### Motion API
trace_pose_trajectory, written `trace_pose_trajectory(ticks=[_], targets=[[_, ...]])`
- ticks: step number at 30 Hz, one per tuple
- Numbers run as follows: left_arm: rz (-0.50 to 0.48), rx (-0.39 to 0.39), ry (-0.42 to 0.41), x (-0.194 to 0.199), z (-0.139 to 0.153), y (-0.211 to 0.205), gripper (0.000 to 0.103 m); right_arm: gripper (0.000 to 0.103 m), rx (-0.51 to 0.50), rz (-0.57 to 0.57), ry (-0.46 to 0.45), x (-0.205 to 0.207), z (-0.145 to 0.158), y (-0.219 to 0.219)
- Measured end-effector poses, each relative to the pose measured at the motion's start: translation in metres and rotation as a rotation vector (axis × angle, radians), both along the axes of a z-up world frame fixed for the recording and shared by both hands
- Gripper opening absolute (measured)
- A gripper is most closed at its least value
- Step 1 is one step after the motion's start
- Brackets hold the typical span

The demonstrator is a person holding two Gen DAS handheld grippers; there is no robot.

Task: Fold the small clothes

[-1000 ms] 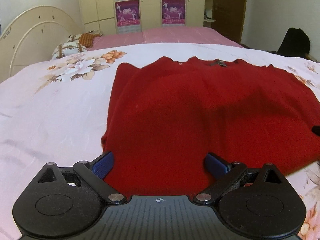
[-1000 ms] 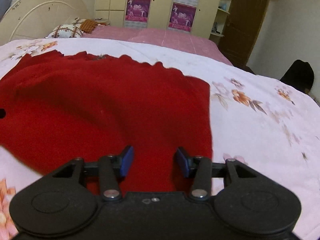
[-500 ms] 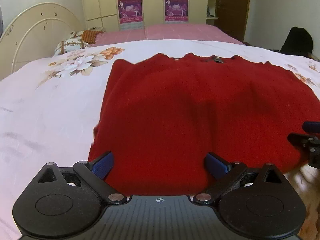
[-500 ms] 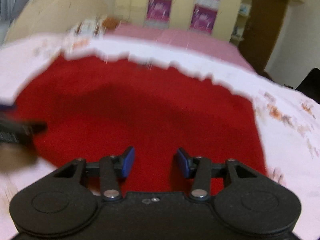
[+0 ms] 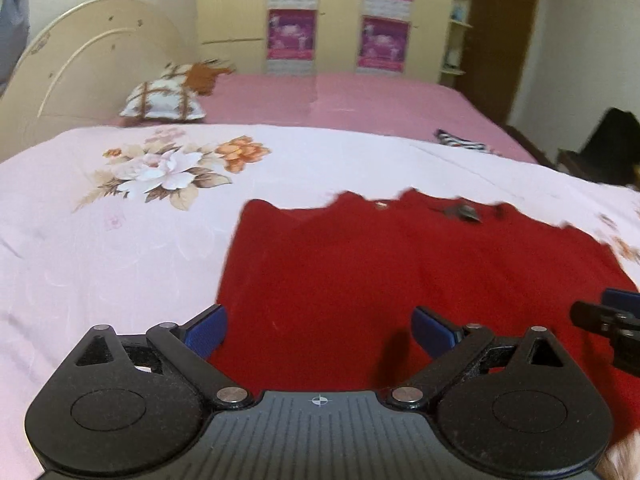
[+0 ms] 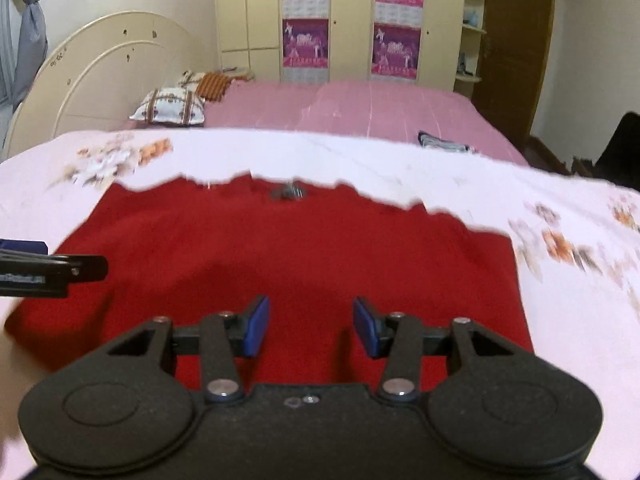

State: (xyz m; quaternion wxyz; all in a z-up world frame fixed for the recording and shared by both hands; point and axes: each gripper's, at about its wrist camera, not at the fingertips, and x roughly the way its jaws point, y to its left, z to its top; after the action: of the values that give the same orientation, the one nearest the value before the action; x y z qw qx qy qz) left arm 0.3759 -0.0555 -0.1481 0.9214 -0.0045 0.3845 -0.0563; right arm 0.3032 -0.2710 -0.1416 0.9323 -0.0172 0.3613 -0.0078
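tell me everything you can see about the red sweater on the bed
The red knitted sweater lies spread flat on the pale pink floral bedsheet, roughly rectangular, neckline at the far edge with a small dark label there. The fabric looks soft and fuzzy, plain deep red, with no pattern. Its far edge looks ragged from motion blur. The sleeves cannot be made out. The left gripper and right gripper both hang open over its near hem; neither grips it.
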Motion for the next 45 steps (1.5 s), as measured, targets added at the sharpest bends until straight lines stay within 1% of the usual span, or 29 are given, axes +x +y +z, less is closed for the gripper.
trace_pose_trajectory(ticks=[3,4,5,6,7,8,9,12,14,21,27,29,31,32,34,36,38,40,42,45], targets=[[0.063,0.006,0.053,0.023,-0.020,0.006,0.098,0.047,0.003,-0.014,-0.013,0.021,-0.002,0.006],[0.078,-0.009,0.070,0.027,-0.028,0.011,0.098,0.047,0.003,-0.016,-0.010,0.030,-0.005,0.006],[0.090,-0.043,0.078,0.028,-0.032,0.016,0.099,0.047,-0.008,-0.014,-0.003,0.035,-0.009,0.008],[0.108,-0.064,0.090,0.029,-0.035,0.020,0.103,0.048,-0.037,-0.010,0.009,0.036,-0.017,0.011],[0.113,-0.076,0.094,0.029,-0.037,0.022,0.103,0.048,-0.063,-0.006,0.032,0.038,-0.026,0.012],[0.109,-0.070,0.090,0.029,-0.037,0.022,0.103,0.048,-0.082,0.005,0.050,0.037,-0.036,0.011],[0.103,-0.057,0.083,0.027,-0.037,0.020,0.103,0.049,-0.089,0.016,0.025,0.032,-0.039,0.010],[0.090,-0.018,0.061,0.023,-0.034,0.014,0.103,0.049,-0.106,0.030,0.029,0.026,-0.038,0.011],[0.086,-0.006,0.051,0.021,-0.031,0.012,0.103,0.049,-0.087,0.023,0.035,0.024,-0.032,0.009],[0.034,0.044,0.018,0.005,-0.016,0.008,0.103,0.053,-0.014,-0.001,0.010,0.007,-0.016,0.007],[0.002,0.061,0.013,-0.015,-0.010,0.004,0.103,0.056,-0.024,0.006,-0.005,-0.008,-0.010,0.014],[-0.005,0.077,0.025,-0.022,-0.013,0.003,0.103,0.056,-0.036,0.009,0.017,-0.011,-0.016,0.017],[-0.008,0.086,0.051,-0.027,-0.018,0.004,0.103,0.056,-0.071,0.018,0.077,-0.014,-0.029,0.020],[-0.010,0.087,0.064,-0.030,-0.020,0.004,0.103,0.056,-0.080,0.021,0.107,-0.015,-0.034,0.021],[-0.012,0.081,0.074,-0.037,-0.021,0.007,0.103,0.057,-0.078,0.015,0.093,-0.023,-0.035,0.020],[-0.013,0.063,0.056,-0.046,-0.016,0.009,0.103,0.056,-0.060,0.007,0.094,-0.027,-0.030,0.019],[-0.022,0.048,0.039,-0.052,-0.010,0.009,0.103,0.056,-0.047,0.005,0.072,-0.032,-0.024,0.017],[-0.038,0.033,0.021,-0.053,-0.003,0.005,0.103,0.056,-0.063,0.001,0.050,-0.035,-0.020,0.016],[-0.051,0.020,0.017,-0.050,0.001,0.000,0.103,0.056,-0.056,-0.016,0.032,-0.036,-0.016,0.012],[-0.068,0.021,0.000,-0.044,0.004,-0.011,0.103,0.055,-0.036,-0.049,0.009,-0.031,-0.011,0.002]])
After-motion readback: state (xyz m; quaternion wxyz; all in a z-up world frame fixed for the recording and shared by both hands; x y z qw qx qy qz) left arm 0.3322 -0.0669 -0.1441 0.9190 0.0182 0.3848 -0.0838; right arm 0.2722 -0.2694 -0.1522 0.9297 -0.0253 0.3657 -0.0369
